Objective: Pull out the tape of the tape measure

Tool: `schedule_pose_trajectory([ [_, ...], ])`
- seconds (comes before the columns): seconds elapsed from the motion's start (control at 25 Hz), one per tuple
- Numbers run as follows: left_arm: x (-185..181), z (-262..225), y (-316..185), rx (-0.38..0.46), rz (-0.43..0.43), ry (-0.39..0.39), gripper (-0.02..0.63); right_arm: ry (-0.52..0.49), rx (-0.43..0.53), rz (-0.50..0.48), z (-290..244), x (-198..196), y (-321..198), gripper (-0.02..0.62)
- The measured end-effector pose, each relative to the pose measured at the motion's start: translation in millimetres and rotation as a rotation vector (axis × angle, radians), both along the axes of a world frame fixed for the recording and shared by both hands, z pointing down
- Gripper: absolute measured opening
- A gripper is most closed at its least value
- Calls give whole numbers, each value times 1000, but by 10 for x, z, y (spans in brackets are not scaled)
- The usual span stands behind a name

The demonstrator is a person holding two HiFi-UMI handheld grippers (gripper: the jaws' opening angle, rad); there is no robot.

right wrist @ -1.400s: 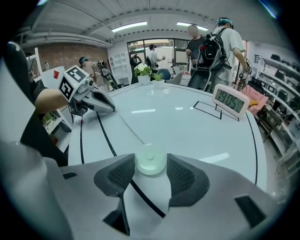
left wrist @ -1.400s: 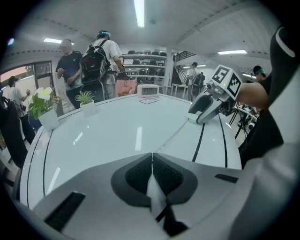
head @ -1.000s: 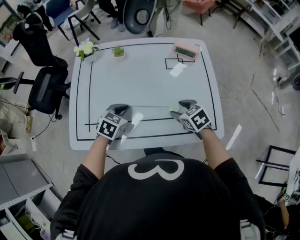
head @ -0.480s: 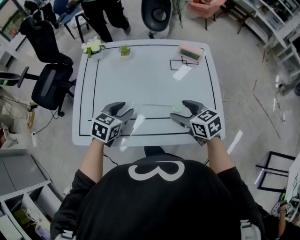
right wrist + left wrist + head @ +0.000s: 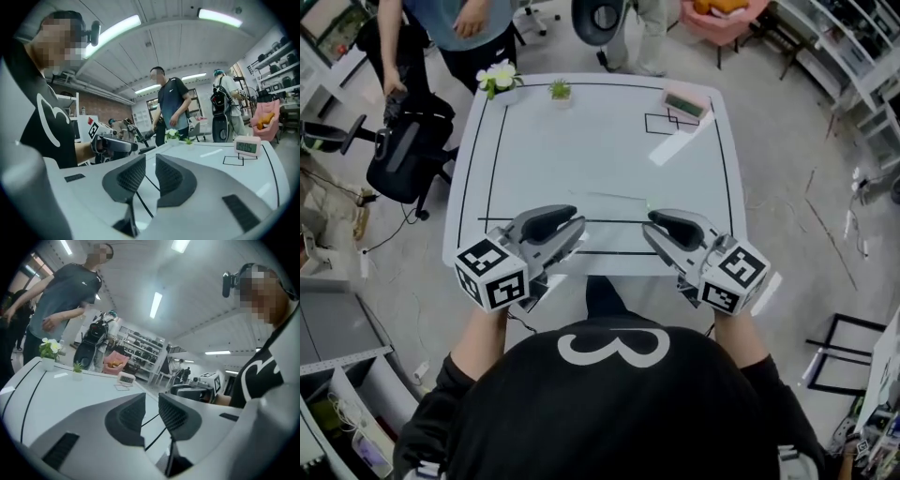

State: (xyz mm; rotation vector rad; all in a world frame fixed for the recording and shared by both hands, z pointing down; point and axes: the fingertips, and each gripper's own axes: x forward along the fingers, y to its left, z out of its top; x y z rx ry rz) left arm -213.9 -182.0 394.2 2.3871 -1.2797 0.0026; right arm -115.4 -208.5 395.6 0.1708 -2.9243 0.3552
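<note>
We start with the broad white counter with black ruled lines (image 5: pixel 600 141), cleared through its middle, we judge, to leave room for drawing a tape out sideways. Beyond its 11 o'clock corner stands a person in a grey-blue shirt (image 5: pixel 459 28), apart from the work. At 6 o'clock we hold the left grey two-jaw hand-held gripper (image 5: pixel 579 225) and the right grey two-jaw hand-held gripper (image 5: pixel 649 225) over the near edge, tips turned inward toward each other. Each is released: its jaws are closing with a narrow gap between the ribbed pads, and only the counter and its black lines show through that gap. The pink rectangular digital clock (image 5: pixel 685 103) at 1 o'clock, the white flowers in a small pot (image 5: pixel 499 79) at 11 o'clock and the tiny green potted plant (image 5: pixel 560 90) just beside them keep to the far edge, out of the way. A white paper slip (image 5: pixel 667 148) lies near the clock. Thinnest of all, a pale thin strip that we take for the drawn-out tape (image 5: pixel 614 196) lies flat on the counter just beyond the two sets of tips, touched by neither; its case we cannot make out.
</note>
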Motion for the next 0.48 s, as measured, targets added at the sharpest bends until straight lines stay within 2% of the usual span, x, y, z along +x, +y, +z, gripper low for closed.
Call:
schedule_pose_trajectory([
  [0.08, 141, -205, 121, 45, 28, 20, 47, -58, 1, -10, -152, 21, 146, 11],
  [0.16, 253, -368, 222, 88, 48, 28, 5, -105, -4, -22, -279, 48, 258, 11],
  [0.32, 415, -586, 363, 144, 77, 51, 3, -175, -9, -29, -489, 119, 404, 9],
  [0.48, 441, -604, 449, 158, 62, 18, 3, -210, -11, -22, -578, 183, 483, 9],
])
